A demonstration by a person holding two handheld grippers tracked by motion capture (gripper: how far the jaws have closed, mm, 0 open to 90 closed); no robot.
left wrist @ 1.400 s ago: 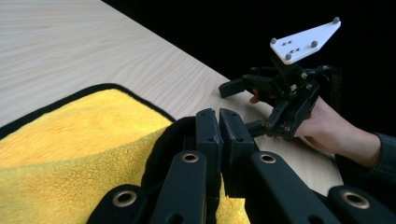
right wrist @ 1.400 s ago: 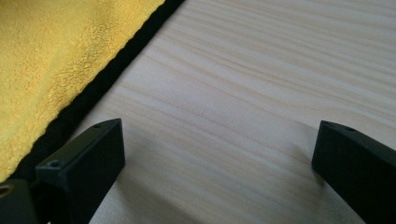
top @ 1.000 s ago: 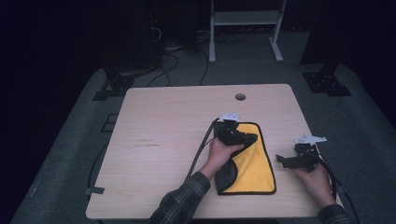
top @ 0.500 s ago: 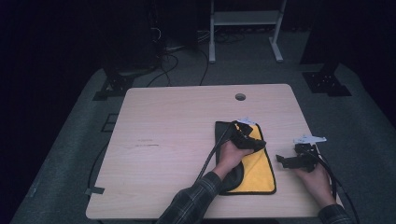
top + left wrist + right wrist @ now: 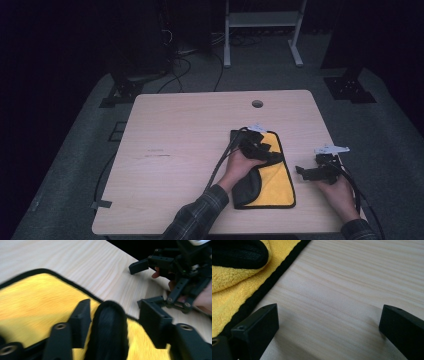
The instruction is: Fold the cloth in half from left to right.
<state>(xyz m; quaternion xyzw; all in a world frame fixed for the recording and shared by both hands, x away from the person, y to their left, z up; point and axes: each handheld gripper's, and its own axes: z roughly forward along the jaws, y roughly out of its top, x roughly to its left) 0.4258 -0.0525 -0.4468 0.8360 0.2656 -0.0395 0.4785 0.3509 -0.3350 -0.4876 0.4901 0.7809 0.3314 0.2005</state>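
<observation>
The pale wooden surface [image 5: 190, 150] carries a yellow fleece cloth with black edging [image 5: 277, 175] at its near right, its dark underside folded over. The left gripper [image 5: 115, 315] has just been opening; a black fold stands between its jaws, seemingly unpressed. Right of the cloth, the right gripper [image 5: 328, 322] rests, jaws wide apart

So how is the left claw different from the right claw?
The left claw sits over the yellow cloth, with a black fold between its just-opened jaws. The right claw rests on the bare table beside the cloth, with nothing between its wide-open jaws. Both are black and hand-held.
</observation>
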